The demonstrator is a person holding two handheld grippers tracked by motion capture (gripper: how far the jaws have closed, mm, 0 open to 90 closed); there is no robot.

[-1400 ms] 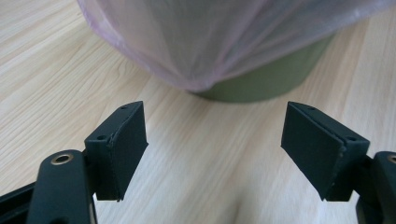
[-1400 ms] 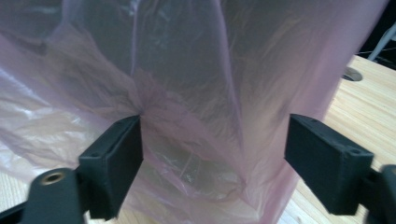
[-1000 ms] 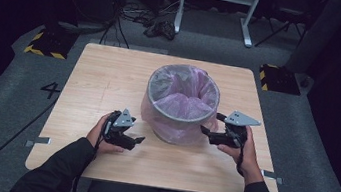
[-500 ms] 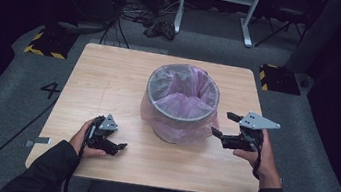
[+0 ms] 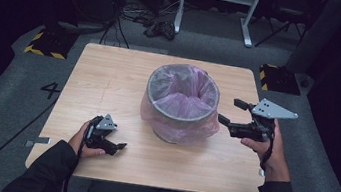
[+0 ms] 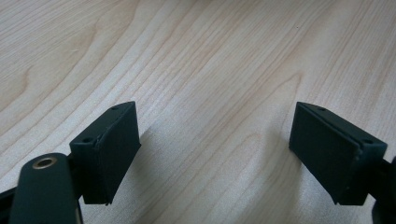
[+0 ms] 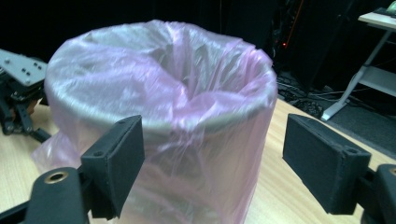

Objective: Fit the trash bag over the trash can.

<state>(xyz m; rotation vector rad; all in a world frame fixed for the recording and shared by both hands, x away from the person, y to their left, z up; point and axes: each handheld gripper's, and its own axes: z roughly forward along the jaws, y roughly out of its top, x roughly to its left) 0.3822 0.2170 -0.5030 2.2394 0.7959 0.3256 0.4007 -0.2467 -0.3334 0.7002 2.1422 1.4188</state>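
A grey bin (image 5: 181, 102) lined with a pink plastic bag (image 7: 187, 107) stands in the middle of the wooden table (image 5: 110, 82). The bag's edge is folded down over the rim and hangs loose around the wall. My left gripper (image 5: 118, 147) lies low near the table's front left, well apart from the bin. It is open, with bare wood between its pads (image 6: 112, 149). My right gripper (image 5: 228, 111) is raised beside the bin's right side and points at it. It is open, and its pads (image 7: 116, 163) stand short of the bag. In the right gripper view the left gripper (image 7: 18, 107) shows beyond the bin.
The table's front edge (image 5: 146, 182) is close under both forearms. Grey floor surrounds the table, with a "4" mark (image 5: 51, 90) at left, striped blocks (image 5: 44, 44) at the far corners, cables and a white desk frame (image 5: 216, 6) behind.
Both grippers have come away from the bin's sides. The left one moved toward the front left and sank to the tabletop. The right one rose and drew back to the right.
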